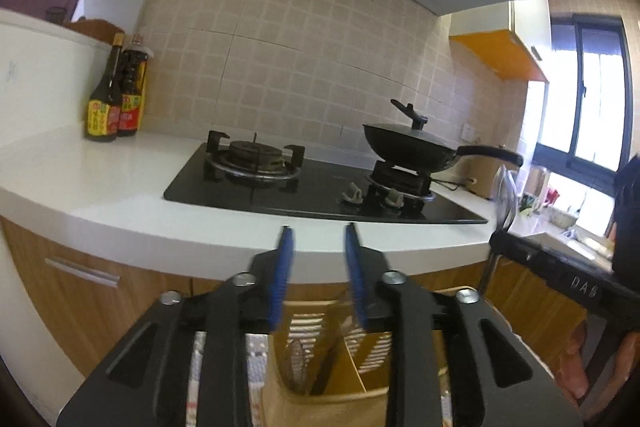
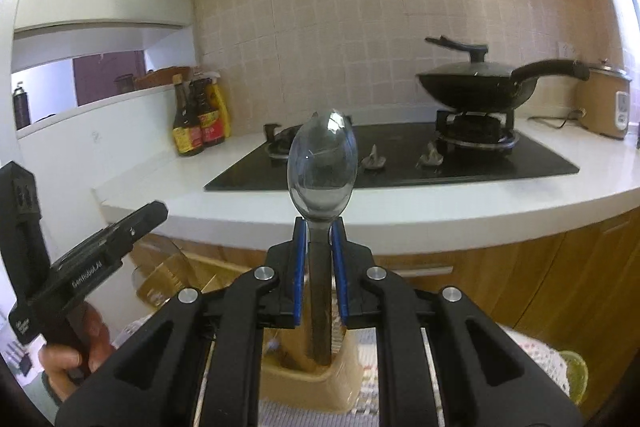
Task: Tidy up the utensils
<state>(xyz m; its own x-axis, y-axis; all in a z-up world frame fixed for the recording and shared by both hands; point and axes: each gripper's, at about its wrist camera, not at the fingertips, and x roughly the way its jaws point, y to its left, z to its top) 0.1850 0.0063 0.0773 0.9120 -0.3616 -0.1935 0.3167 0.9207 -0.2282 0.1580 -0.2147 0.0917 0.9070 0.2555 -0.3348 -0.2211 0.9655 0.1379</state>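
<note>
My right gripper (image 2: pixel 319 227) is shut on a metal spoon (image 2: pixel 322 173), bowl up, its handle running down between the blue pads into a beige utensil holder (image 2: pixel 320 383) below. My left gripper (image 1: pixel 319 233) is open and empty, above a beige slotted utensil caddy (image 1: pixel 340 367) with a divider; a dark utensil and a whisk-like piece (image 1: pixel 298 359) stand in it. The left gripper body also shows in the right wrist view (image 2: pixel 100 259), held by a hand.
A white counter (image 1: pixel 100 187) carries a black gas hob (image 1: pixel 320 187), a lidded black wok (image 1: pixel 416 147) on the right burner, and sauce bottles (image 1: pixel 116 95) at left. A rice cooker (image 2: pixel 604 103) stands far right. Wooden cabinets lie below.
</note>
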